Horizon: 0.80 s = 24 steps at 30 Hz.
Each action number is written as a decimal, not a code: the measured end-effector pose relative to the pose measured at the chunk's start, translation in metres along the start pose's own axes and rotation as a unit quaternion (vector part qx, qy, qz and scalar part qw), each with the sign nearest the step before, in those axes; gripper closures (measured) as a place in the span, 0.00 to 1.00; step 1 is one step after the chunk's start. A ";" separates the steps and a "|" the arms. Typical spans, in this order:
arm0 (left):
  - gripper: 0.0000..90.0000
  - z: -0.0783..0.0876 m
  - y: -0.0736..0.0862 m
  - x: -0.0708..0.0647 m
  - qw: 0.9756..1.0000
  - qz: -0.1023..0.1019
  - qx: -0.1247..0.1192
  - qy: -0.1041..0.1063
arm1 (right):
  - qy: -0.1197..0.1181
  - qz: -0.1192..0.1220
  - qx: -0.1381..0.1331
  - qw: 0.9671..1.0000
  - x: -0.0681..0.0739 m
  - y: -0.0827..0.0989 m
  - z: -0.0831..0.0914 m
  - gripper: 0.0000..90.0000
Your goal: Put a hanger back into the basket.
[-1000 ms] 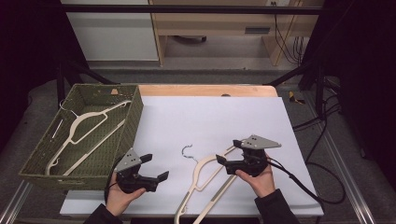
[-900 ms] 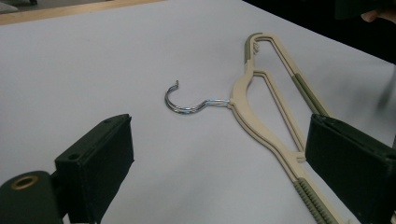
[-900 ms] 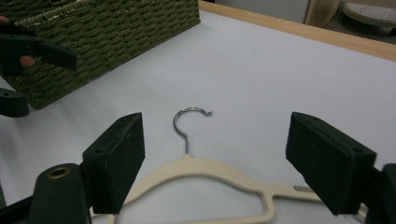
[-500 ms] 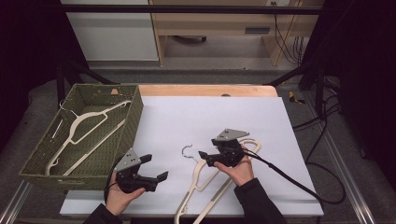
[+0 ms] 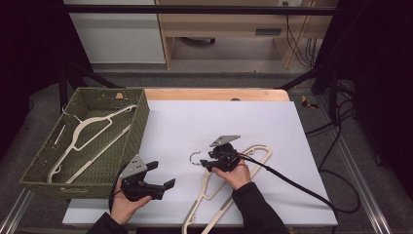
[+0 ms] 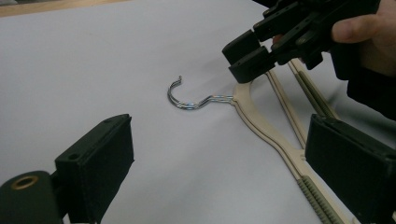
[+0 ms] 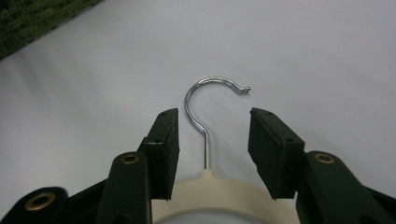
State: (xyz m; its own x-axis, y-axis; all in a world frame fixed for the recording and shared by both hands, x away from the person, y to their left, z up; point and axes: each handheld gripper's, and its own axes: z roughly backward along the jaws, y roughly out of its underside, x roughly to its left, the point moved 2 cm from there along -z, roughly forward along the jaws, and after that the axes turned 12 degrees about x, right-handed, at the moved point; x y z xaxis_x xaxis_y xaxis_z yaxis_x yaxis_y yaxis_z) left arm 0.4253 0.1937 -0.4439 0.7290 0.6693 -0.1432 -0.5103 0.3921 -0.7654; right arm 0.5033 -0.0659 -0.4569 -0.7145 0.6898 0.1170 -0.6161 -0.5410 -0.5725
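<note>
A cream plastic hanger [image 5: 257, 148] with a chrome hook [image 5: 195, 157] lies flat on the white sheet [image 5: 219, 117]. My right gripper [image 5: 208, 161] hovers low over its neck. In the right gripper view the gripper [image 7: 212, 126] has a jaw on each side of the hook's shank [image 7: 206, 149], above the cream neck [image 7: 210, 186]. The jaws have just been closing; the pads do not touch the wire. My left gripper [image 5: 160, 174] rests at the sheet's front left, open and empty [image 6: 219, 130], and faces the hook [image 6: 187, 99] and the right gripper [image 6: 245, 58].
A green woven basket [image 5: 141, 117] stands at the left with another cream hanger [image 5: 92, 129] inside. The right gripper's black cable [image 5: 292, 183] trails across the sheet to the front right. A wooden table edge [image 5: 214, 94] runs behind the sheet.
My right gripper has moved left and down along the hanger to its neck, and its jaws have narrowed around the hook's shank. The left gripper has stayed put.
</note>
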 end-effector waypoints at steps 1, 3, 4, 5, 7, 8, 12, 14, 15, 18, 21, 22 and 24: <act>0.09 0.000 0.000 0.000 1.000 0.000 0.000 0.000 | 0.001 0.003 0.009 1.000 0.000 0.000 -0.003 0.62; 0.09 0.000 0.000 0.000 1.000 0.000 0.001 -0.001 | 0.000 0.004 0.021 1.000 0.001 0.001 -0.010 0.65; 0.09 0.000 0.000 0.000 1.000 0.000 0.001 0.000 | 0.001 0.009 0.024 1.000 0.001 0.001 -0.013 0.67; 0.09 0.000 0.000 0.000 1.000 -0.001 0.001 0.000 | -0.001 0.010 0.028 1.000 0.001 0.002 -0.016 0.68; 0.09 0.000 0.000 0.000 1.000 0.000 0.001 0.000 | -0.003 0.006 0.035 0.999 0.001 0.002 -0.021 0.72; 0.09 0.000 0.000 0.000 1.000 0.000 0.000 0.000 | -0.005 0.001 0.039 0.999 0.001 0.003 -0.022 0.73; 0.09 0.000 0.000 0.000 1.000 0.000 0.001 -0.001 | -0.008 -0.001 0.047 0.999 0.001 0.004 -0.027 0.81; 0.09 0.000 0.000 0.000 1.000 0.001 0.000 -0.001 | -0.007 0.003 0.047 0.999 0.000 0.005 -0.029 0.85; 0.09 0.000 0.000 0.000 1.000 0.001 0.001 -0.001 | -0.009 -0.001 0.046 0.999 0.001 0.005 -0.030 0.86; 0.09 0.000 0.000 0.000 1.000 0.000 0.001 -0.001 | -0.012 0.011 0.050 0.999 0.000 0.007 -0.034 0.91; 0.09 -0.001 0.000 0.000 1.000 0.000 0.002 -0.001 | -0.003 0.008 0.052 0.999 0.001 0.007 -0.033 0.95; 0.09 -0.001 0.000 0.000 1.000 0.000 0.003 -0.001 | -0.004 0.014 0.051 0.999 0.000 0.007 -0.034 0.95; 0.09 -0.001 0.001 -0.001 1.000 0.000 0.003 -0.001 | -0.009 0.004 0.054 0.998 0.000 0.007 -0.034 0.98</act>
State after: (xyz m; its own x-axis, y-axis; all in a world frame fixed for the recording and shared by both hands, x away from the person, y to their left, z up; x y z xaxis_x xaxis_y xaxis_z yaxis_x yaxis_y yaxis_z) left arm 0.4251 0.1927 -0.4451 0.7281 0.6709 -0.1409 -0.5130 0.3969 -0.7611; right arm 0.5100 -0.0534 -0.4881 -0.7243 0.6773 0.1289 -0.6425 -0.5953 -0.4826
